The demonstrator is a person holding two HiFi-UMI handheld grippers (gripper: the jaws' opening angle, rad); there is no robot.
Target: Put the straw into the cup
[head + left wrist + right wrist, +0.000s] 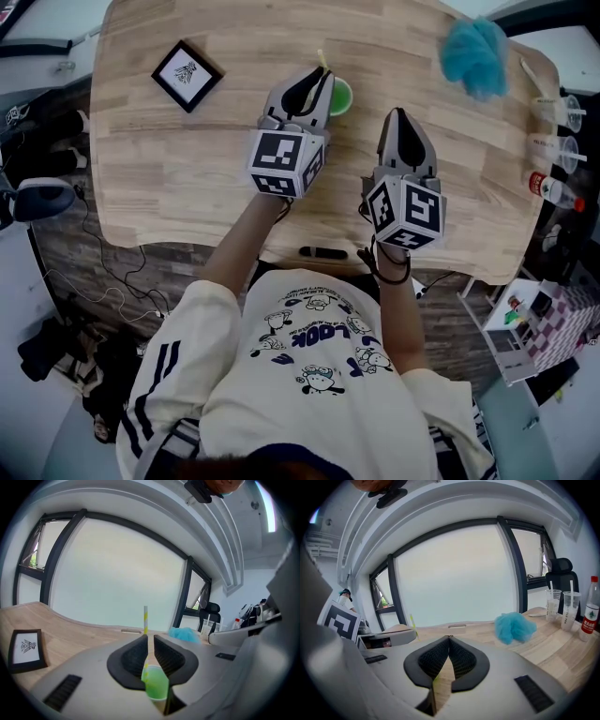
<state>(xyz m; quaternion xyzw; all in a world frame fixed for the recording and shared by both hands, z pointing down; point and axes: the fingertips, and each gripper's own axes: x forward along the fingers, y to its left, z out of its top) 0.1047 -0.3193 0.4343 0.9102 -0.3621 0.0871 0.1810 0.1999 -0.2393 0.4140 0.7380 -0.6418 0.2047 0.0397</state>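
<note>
Left gripper view: the left gripper point(150, 639) has its jaws parted by a narrow slit. The white-and-yellow straw point(146, 618) stands upright in that slit, close against the left jaw, with bare bench point(70, 641) showing between it and the right jaw. Whether it touches the pad is hard to tell. Its lower end runs down to the green cup point(156, 682), which sits just beyond the jaws. In the head view the cup stands on the bench beside the left gripper's tips.

The right gripper point(449, 638) has its jaws pressed together with nothing between them, well apart from the cup.

The person's shirt point(319, 347) reads "LOOK". A bottle point(590, 613) carries a red label, its print too small to read.
</note>
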